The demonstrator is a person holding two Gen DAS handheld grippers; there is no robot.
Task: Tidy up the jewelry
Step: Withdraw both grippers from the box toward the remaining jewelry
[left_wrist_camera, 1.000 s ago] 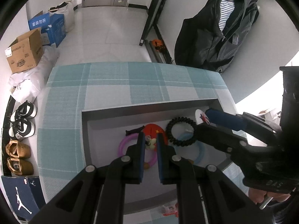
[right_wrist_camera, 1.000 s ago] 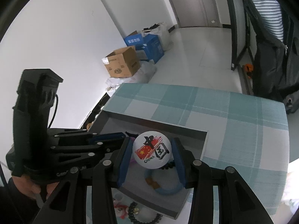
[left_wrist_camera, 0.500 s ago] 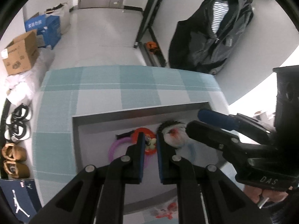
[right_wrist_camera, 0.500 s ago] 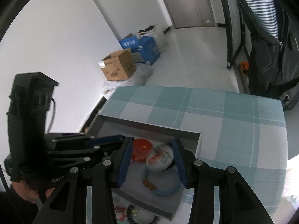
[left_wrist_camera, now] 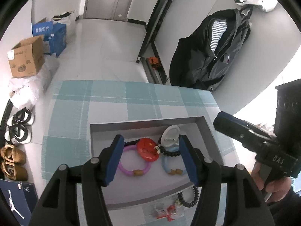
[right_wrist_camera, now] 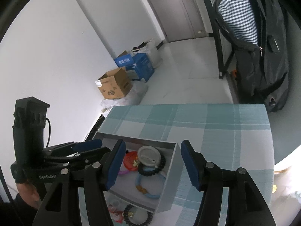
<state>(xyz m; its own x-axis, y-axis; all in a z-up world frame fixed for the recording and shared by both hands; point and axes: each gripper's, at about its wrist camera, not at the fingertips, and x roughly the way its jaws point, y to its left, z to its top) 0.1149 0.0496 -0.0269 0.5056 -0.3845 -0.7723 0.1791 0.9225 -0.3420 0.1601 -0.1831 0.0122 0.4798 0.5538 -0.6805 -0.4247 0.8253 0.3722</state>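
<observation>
A grey tray [left_wrist_camera: 146, 121] on the checked cloth holds a purple bracelet [left_wrist_camera: 131, 166], a red badge [left_wrist_camera: 148, 149], a blue bracelet [left_wrist_camera: 170, 166] and a black beaded bracelet [left_wrist_camera: 169, 151]. A white round badge [left_wrist_camera: 170, 135] lies back side up on that black bracelet. My left gripper [left_wrist_camera: 152, 160] hangs over the tray, its jaws opening with nothing between the pads. My right gripper [right_wrist_camera: 152, 165] is also over the tray [right_wrist_camera: 170, 179], jaws opening and empty, above the white badge [right_wrist_camera: 149, 156]. Each gripper shows in the other's view: the right gripper [left_wrist_camera: 222, 121] and the left gripper [right_wrist_camera: 97, 145].
In front of the tray, on the cloth, lie another black beaded bracelet [left_wrist_camera: 188, 197] and a red and white clip [left_wrist_camera: 167, 211]. Cardboard and blue boxes [left_wrist_camera: 26, 58] and shoes [left_wrist_camera: 18, 130] sit on the floor at left. A dark backpack [left_wrist_camera: 212, 52] leans beyond the table.
My right gripper let go of the white badge, which dropped into the tray and now lies face down. My left gripper went from shut to open. Both views pulled back slightly.
</observation>
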